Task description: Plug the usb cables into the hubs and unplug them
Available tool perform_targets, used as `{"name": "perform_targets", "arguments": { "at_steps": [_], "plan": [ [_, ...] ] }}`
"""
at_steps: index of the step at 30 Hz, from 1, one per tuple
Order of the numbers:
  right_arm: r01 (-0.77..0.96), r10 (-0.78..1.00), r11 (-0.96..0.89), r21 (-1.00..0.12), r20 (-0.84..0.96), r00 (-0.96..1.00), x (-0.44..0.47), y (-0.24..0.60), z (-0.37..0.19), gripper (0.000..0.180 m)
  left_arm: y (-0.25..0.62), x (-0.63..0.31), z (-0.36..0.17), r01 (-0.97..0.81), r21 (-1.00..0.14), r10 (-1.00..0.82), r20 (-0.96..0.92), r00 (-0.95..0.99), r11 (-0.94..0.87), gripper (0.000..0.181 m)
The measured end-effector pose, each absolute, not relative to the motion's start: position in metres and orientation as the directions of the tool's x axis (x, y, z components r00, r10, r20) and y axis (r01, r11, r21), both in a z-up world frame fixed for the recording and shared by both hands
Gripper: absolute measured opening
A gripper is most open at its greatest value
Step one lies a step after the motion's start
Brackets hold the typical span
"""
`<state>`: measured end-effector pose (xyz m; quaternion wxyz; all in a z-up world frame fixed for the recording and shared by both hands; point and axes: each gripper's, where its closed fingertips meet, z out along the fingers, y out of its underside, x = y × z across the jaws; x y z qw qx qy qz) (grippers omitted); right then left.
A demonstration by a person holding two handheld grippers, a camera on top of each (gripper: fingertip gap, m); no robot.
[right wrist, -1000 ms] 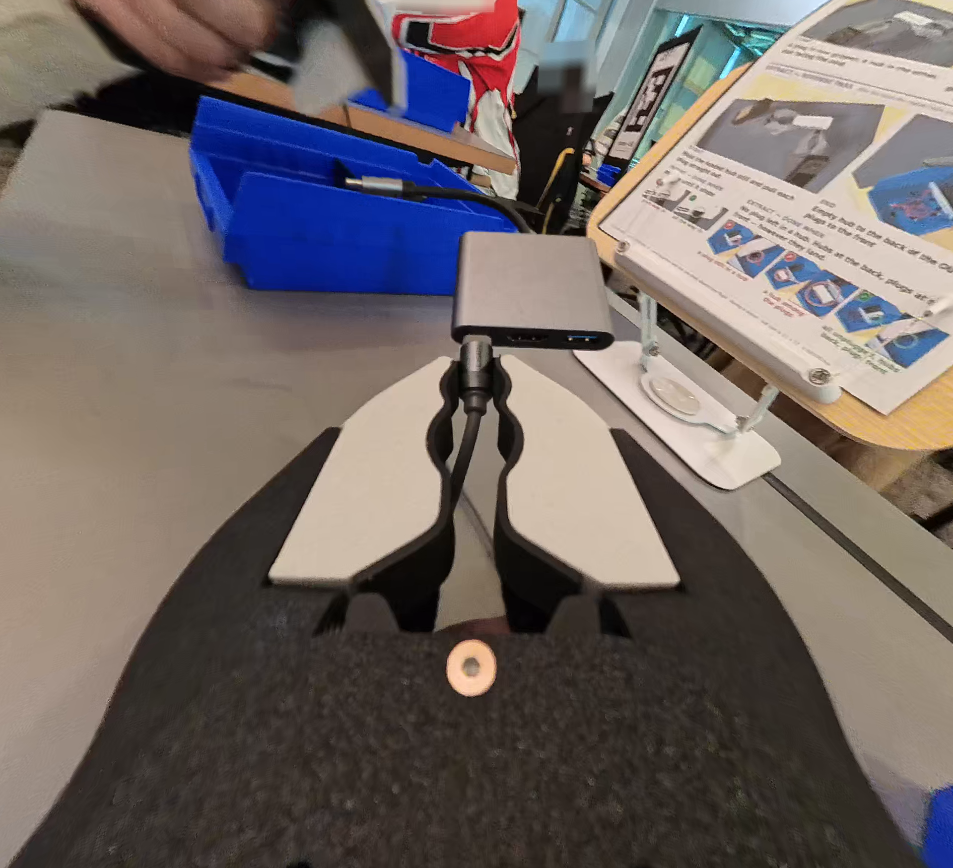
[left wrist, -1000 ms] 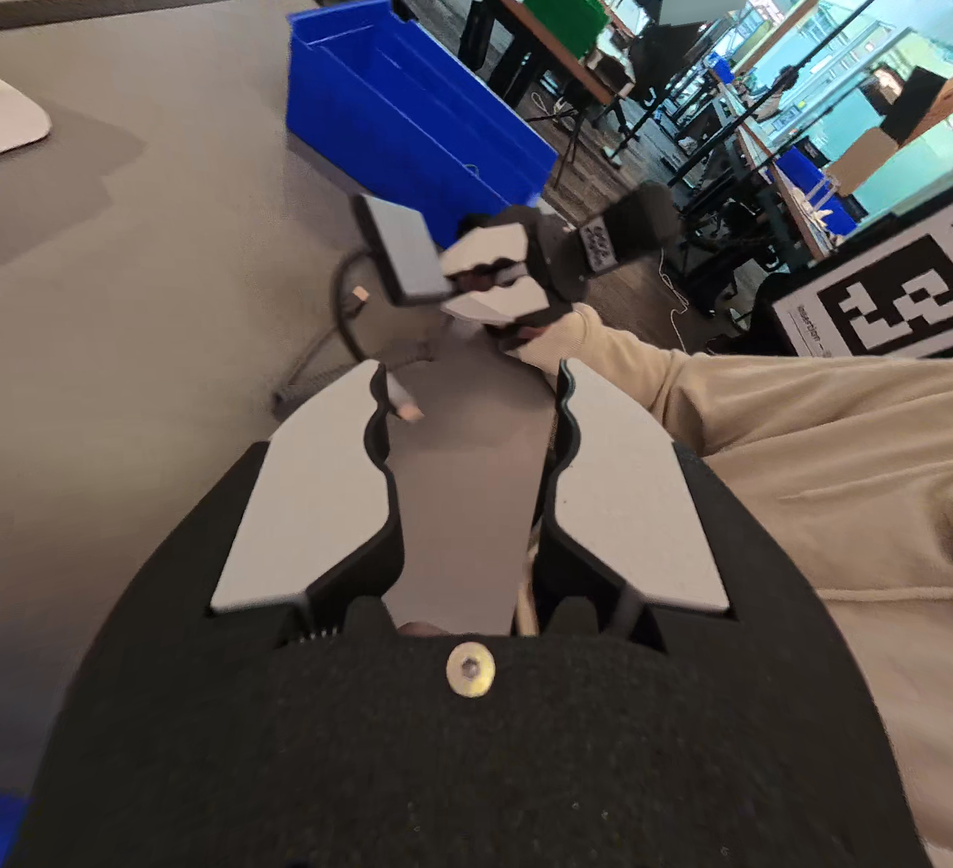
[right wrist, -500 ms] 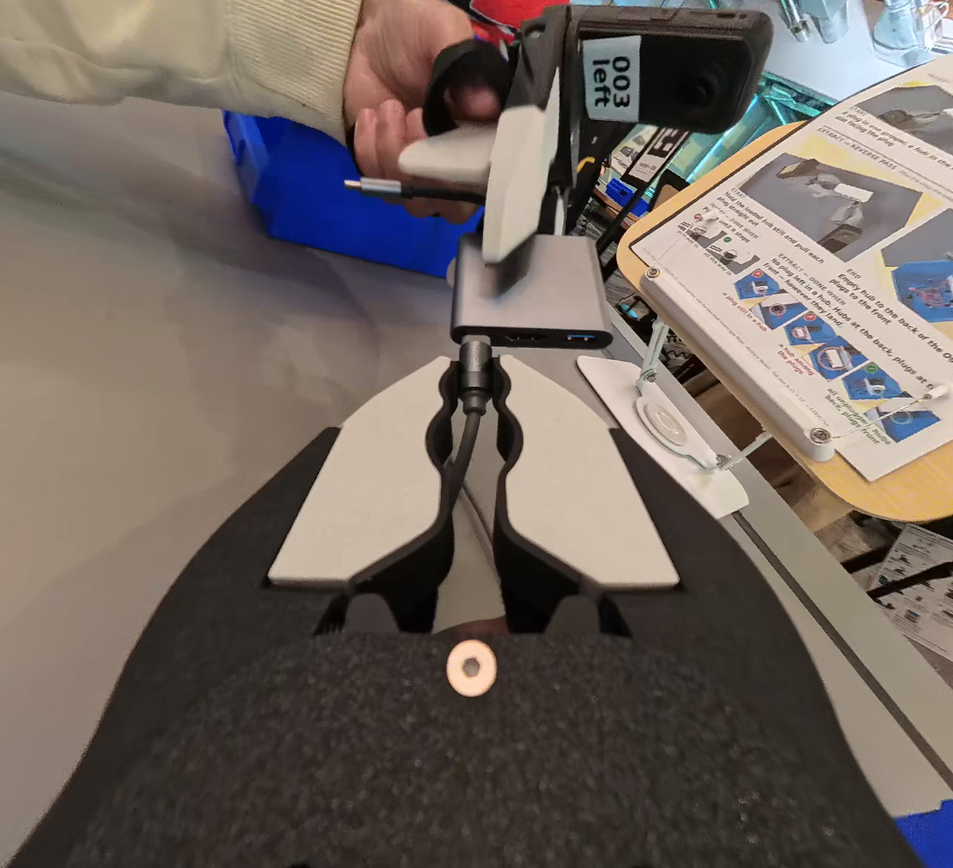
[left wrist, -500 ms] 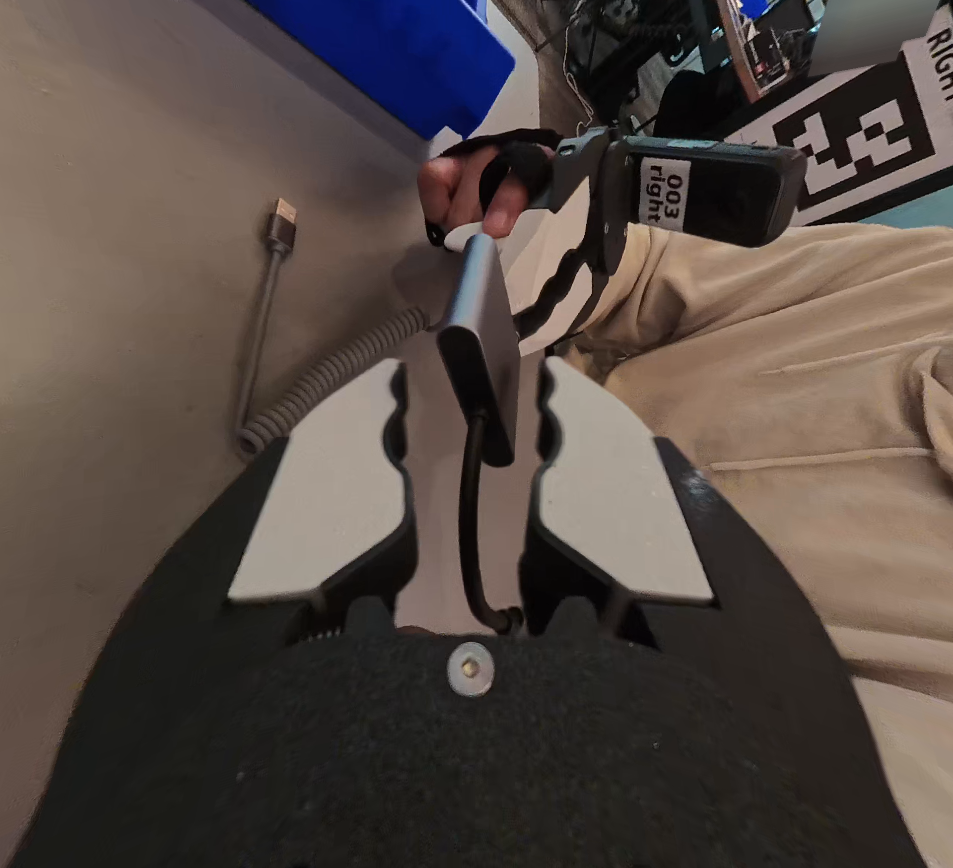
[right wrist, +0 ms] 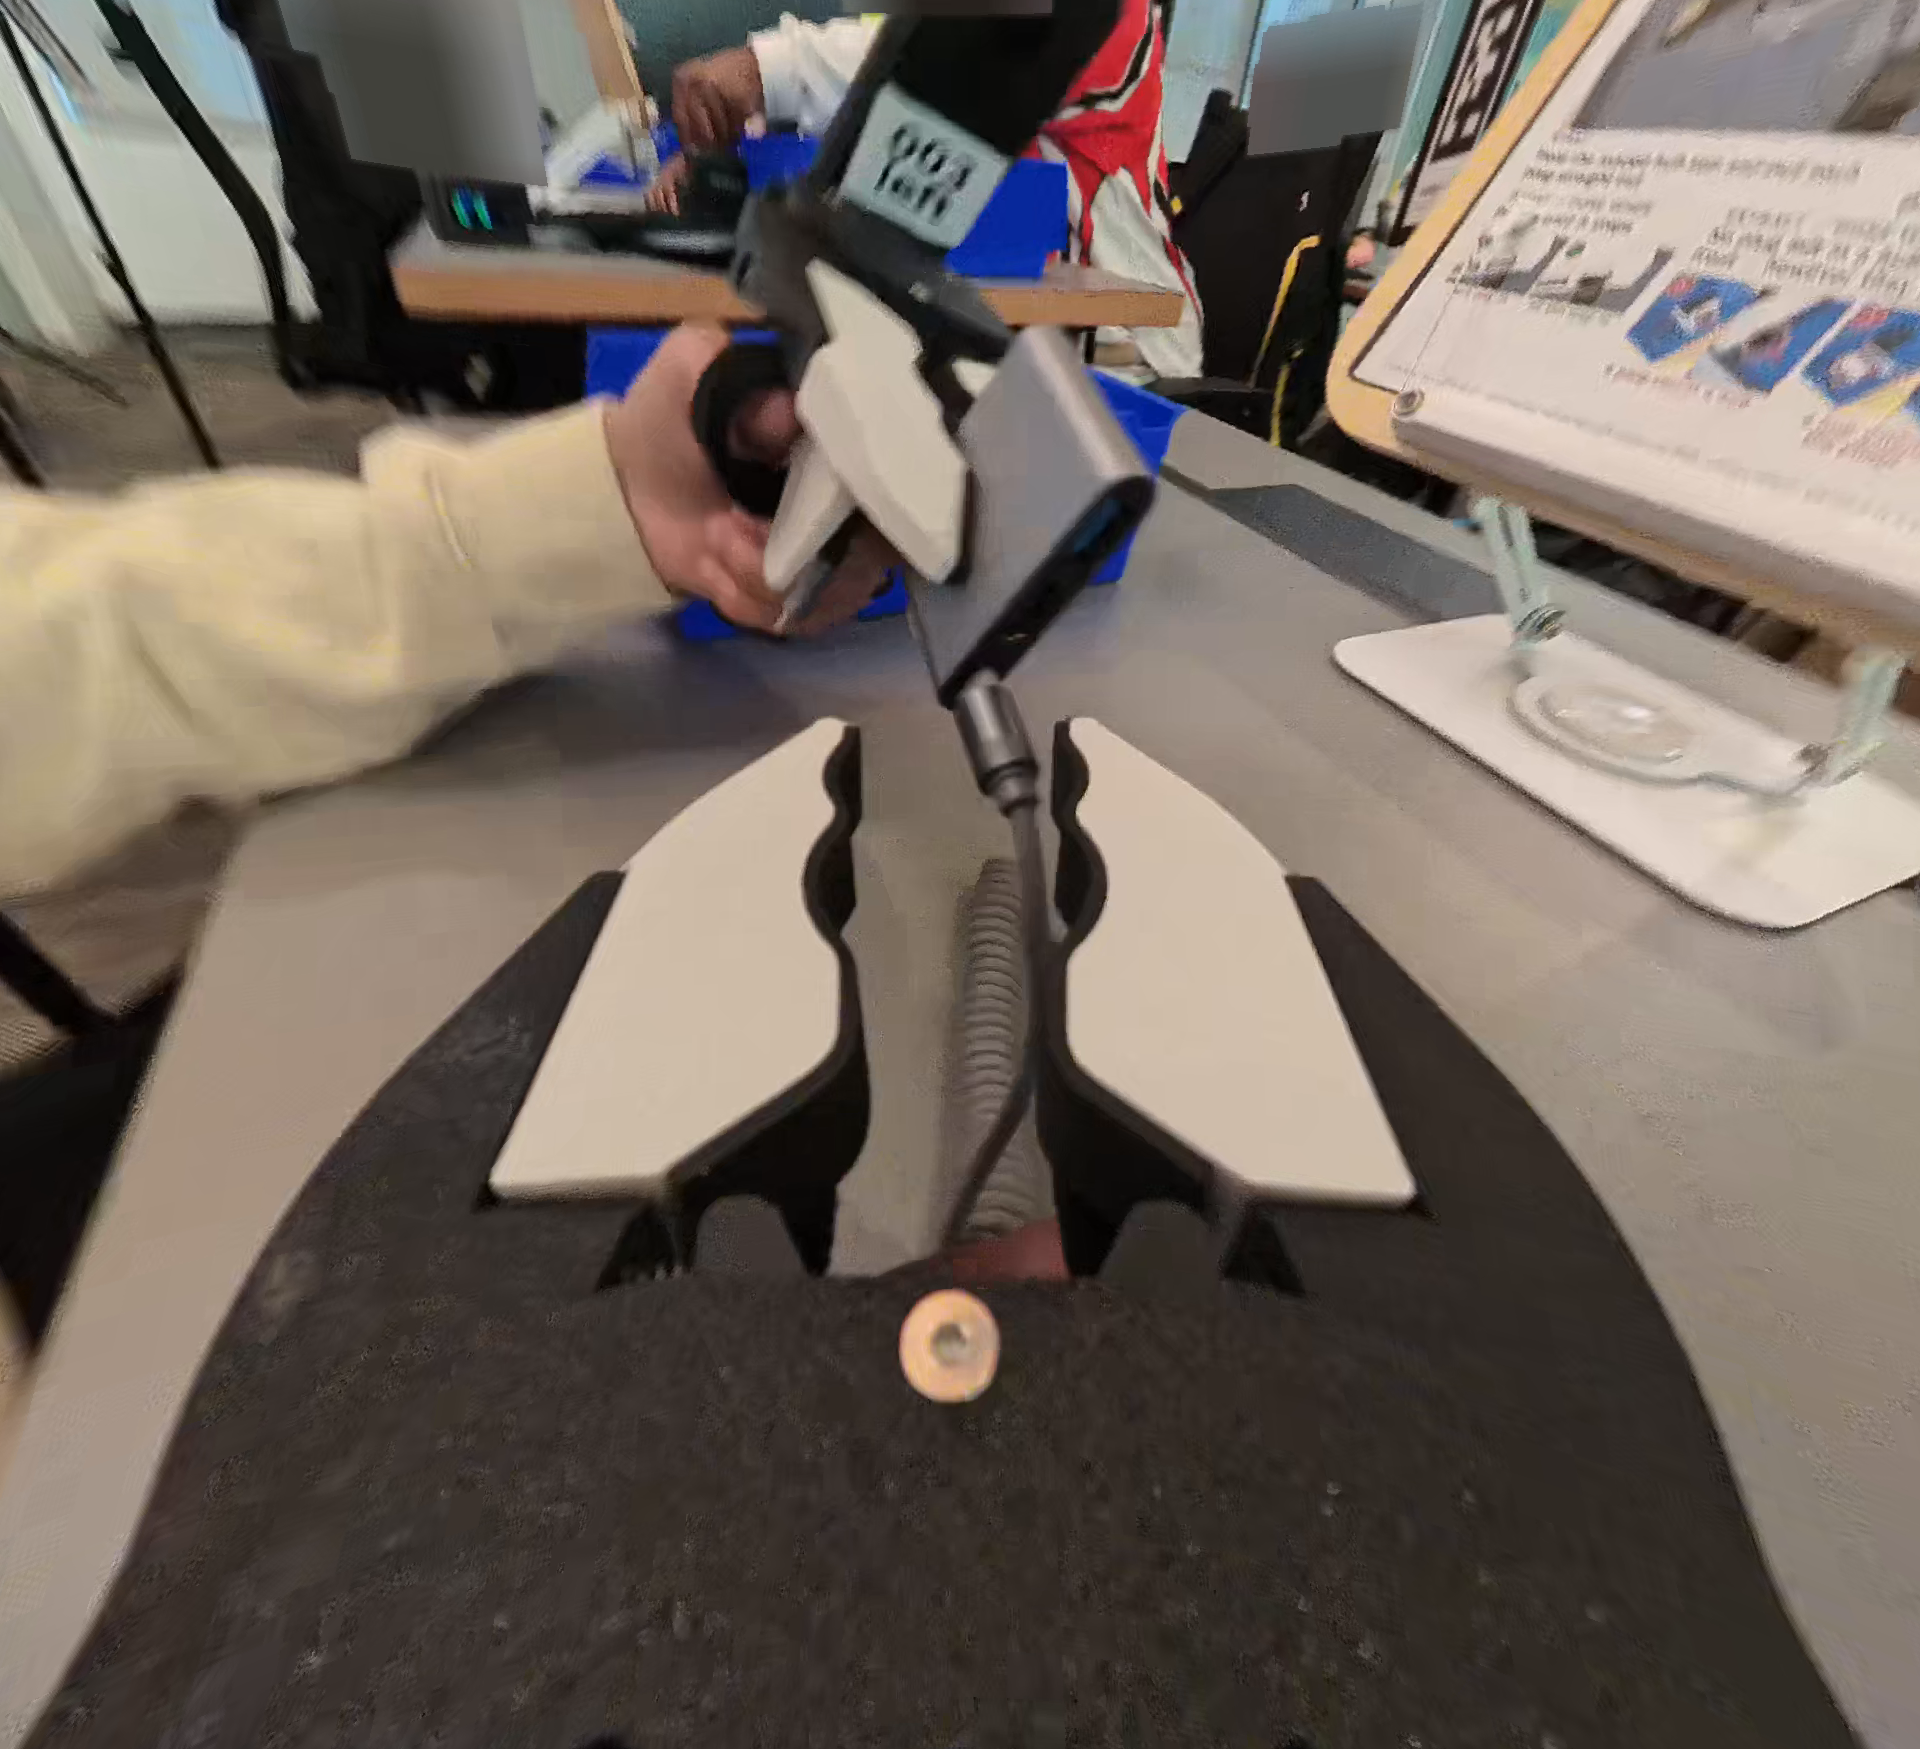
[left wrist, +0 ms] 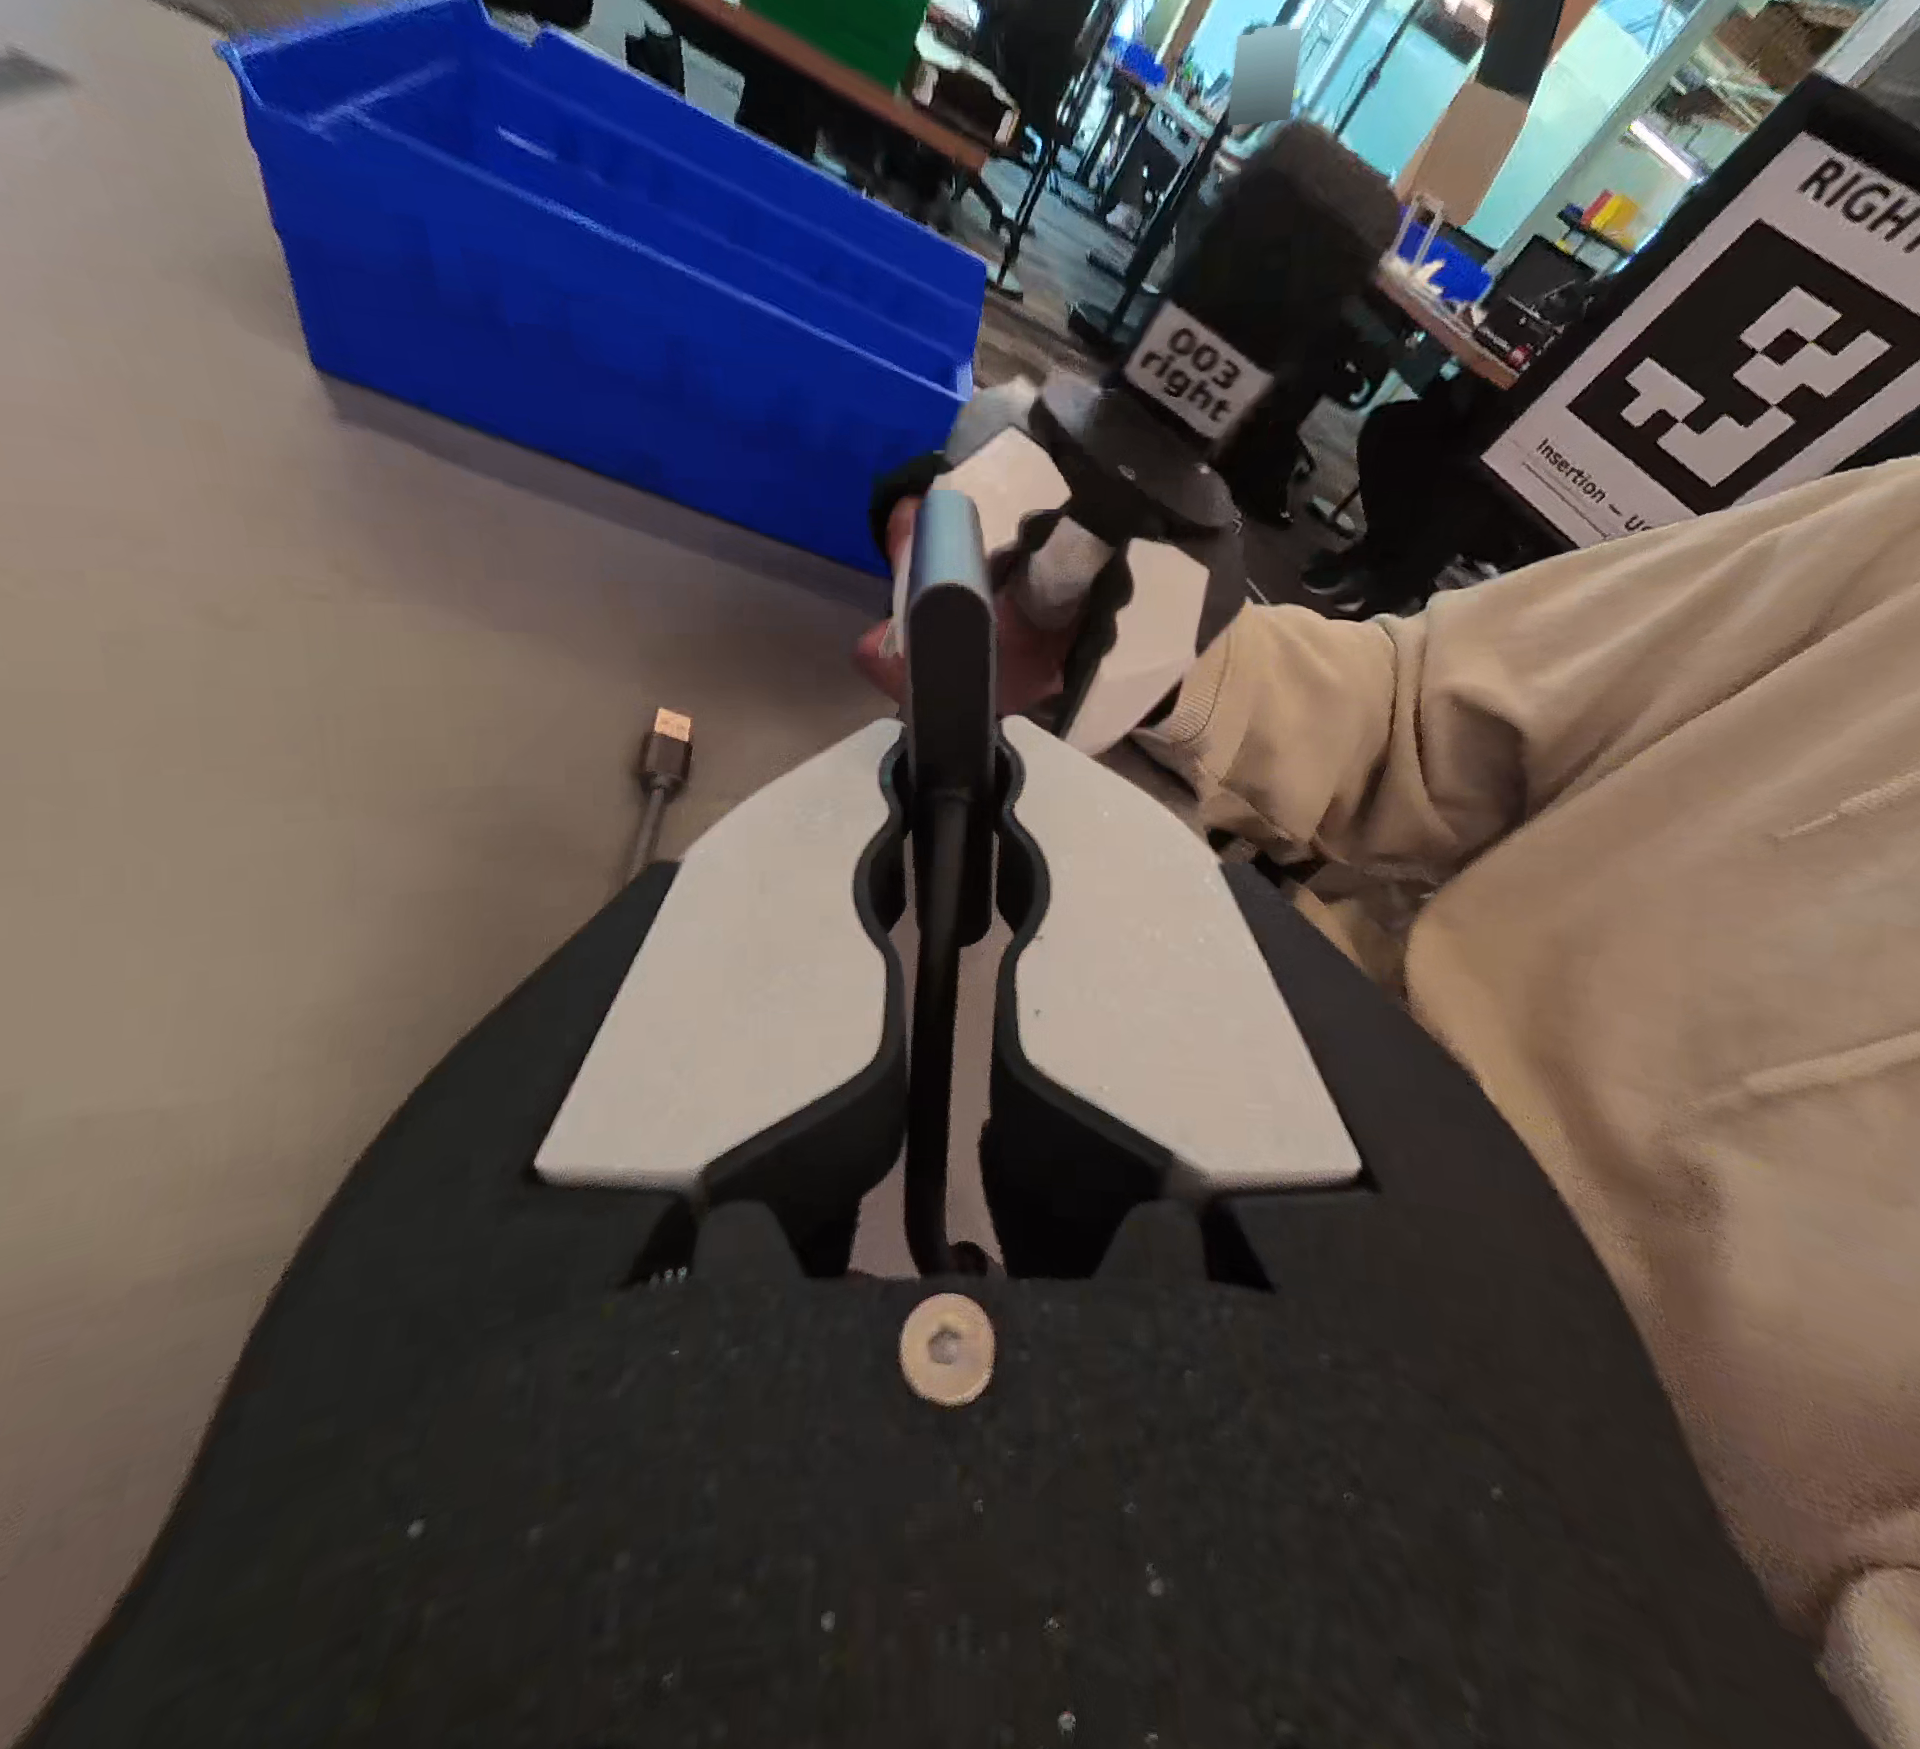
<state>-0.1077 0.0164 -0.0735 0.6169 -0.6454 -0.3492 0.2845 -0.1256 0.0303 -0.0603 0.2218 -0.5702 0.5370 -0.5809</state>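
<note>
A grey USB hub (left wrist: 945, 629) is clamped edge-on between my left gripper's (left wrist: 951, 749) fingertips, and its own black lead runs back between the fingers. In the right wrist view the hub (right wrist: 1049, 473) hangs tilted in the left gripper (right wrist: 940, 546) above the table. A grey plug (right wrist: 992, 733) sits in the hub's lower port, with its coiled cable (right wrist: 997, 972) trailing down. My right gripper (right wrist: 956, 743) is open, with the plug loose between its fingers, close to the right one. It shows blurred beyond the hub (left wrist: 1039, 577). A loose USB-A plug (left wrist: 668, 745) lies on the table.
A blue bin (left wrist: 582, 286) stands on the grey table beyond the hub. An instruction board (right wrist: 1662, 245) on a white stand (right wrist: 1558, 764) is at the right. A black-and-white marker board (left wrist: 1745, 349) stands off the table edge. People sit at desks behind.
My left gripper has closed on the hub. My right gripper has opened and let go of the plug, which stays in the hub. The hub now hangs tilted.
</note>
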Motion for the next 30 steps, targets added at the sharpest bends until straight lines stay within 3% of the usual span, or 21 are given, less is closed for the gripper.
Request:
{"name": "perform_targets", "arguments": {
  "at_steps": [5, 14, 30],
  "plan": [
    [-0.153, 0.846, -0.267, -0.952, -0.307, 0.436, -0.107, 0.016, -0.063, 0.029, 0.029, -0.136, -0.052, -0.253, -0.909, -0.873, 0.397, -0.282, -0.331, 0.012],
    [-0.032, 0.852, -0.245, -0.969, -0.231, 0.469, -0.122, 0.019, -0.077, 0.014, 0.025, -0.136, -0.061, -0.225, -0.895, -0.828, 0.443, -0.344, -0.385, 0.012],
    [0.019, 0.865, -0.292, -0.956, -0.256, 0.432, -0.122, 0.013, -0.082, 0.012, 0.022, -0.135, -0.065, -0.228, -0.929, -0.872, 0.357, -0.336, -0.293, 0.012]
  ]
}}
